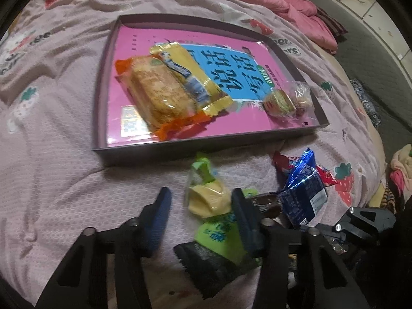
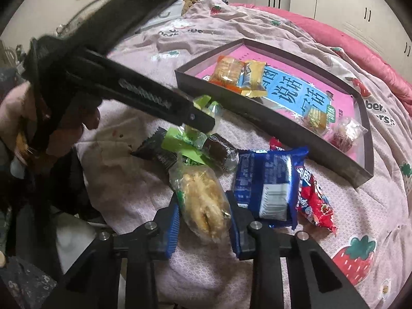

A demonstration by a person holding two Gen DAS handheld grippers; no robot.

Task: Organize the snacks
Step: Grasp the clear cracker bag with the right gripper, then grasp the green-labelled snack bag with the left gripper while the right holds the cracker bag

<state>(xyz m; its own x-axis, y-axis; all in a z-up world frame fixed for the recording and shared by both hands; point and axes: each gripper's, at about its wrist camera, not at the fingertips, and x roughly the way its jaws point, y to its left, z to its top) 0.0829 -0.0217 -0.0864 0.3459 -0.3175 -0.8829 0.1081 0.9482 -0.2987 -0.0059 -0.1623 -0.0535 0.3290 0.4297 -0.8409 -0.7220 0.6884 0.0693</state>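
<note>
A shallow dark tray (image 1: 206, 146) with a pink book inside lies on the bed; it also shows in the right wrist view (image 2: 270, 121). In it lie an orange biscuit pack (image 1: 157, 90), a yellow pack (image 1: 190, 77) and small clear-wrapped sweets (image 1: 288, 100). My left gripper (image 1: 202, 206) is open around a green-and-yellow wrapped snack (image 1: 208, 198). My right gripper (image 2: 203, 217) is open around a clear bag of pale pastry (image 2: 203, 203). A blue pack (image 2: 267, 182), a red pack (image 2: 314, 200) and a dark brown pack (image 2: 219, 152) lie beside it.
The bed is covered with a pink strawberry-print sheet (image 1: 64, 154). A pink quilt (image 1: 296, 7) is bunched at the far side. The left gripper's black body (image 2: 128, 90) crosses the right wrist view above the snack pile. White cupboards (image 2: 347, 0) stand behind.
</note>
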